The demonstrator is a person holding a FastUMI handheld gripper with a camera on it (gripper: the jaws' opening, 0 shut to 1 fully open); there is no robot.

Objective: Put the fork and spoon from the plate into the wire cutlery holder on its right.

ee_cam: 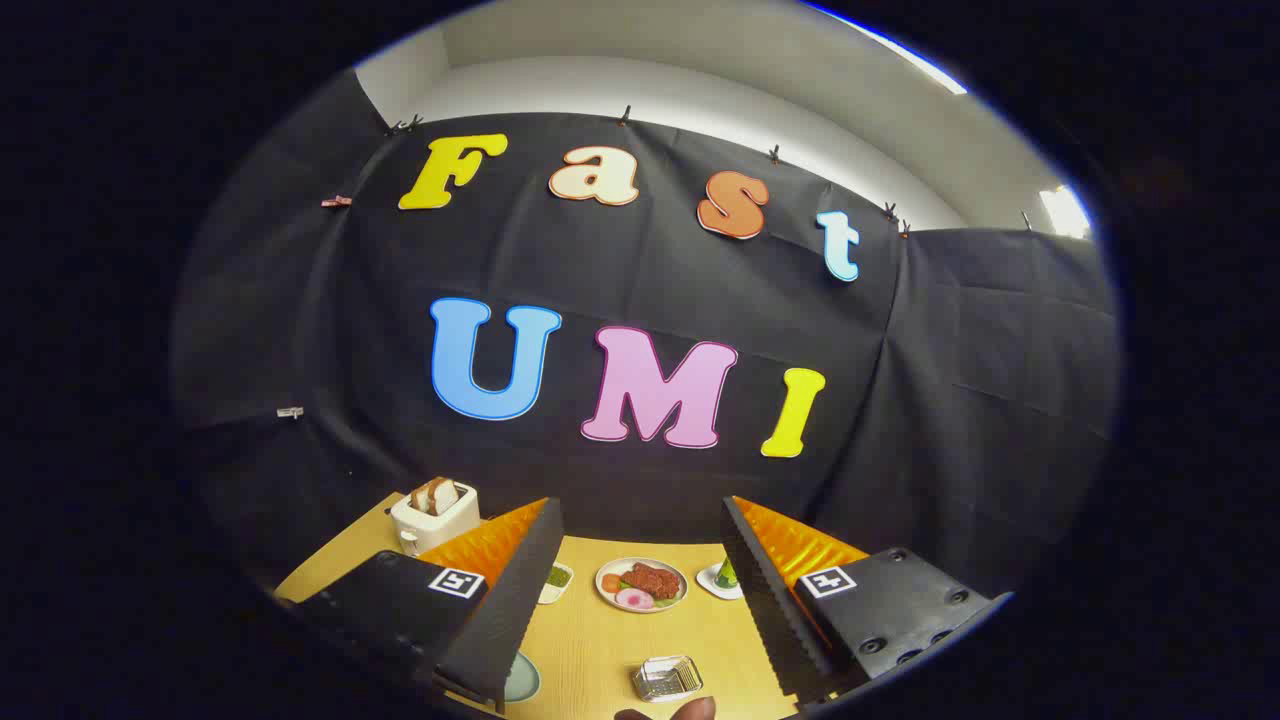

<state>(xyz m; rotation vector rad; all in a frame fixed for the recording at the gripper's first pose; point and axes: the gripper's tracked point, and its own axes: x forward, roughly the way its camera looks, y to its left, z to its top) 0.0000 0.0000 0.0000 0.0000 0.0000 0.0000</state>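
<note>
Wooden and pale, the surface (pixel 600 650) carries everything in sight. Take the wire cutlery holder (pixel 667 678) as the landmark: it sits low between the two fingers of the tool (pixel 640 600), which are spread wide apart and grip nothing. Left of the holder, partly hidden behind the left finger, lies the rim of a pale green plate (pixel 522 678); whether the fork and spoon rest on it cannot be told. Beyond the holder stands a plate of food (pixel 641 583), with a small dish (pixel 556 580) to its left and another small dish (pixel 722 580) to its right. Far beyond the holder on the left, a white toaster (pixel 434 516) holds bread slices.
</note>
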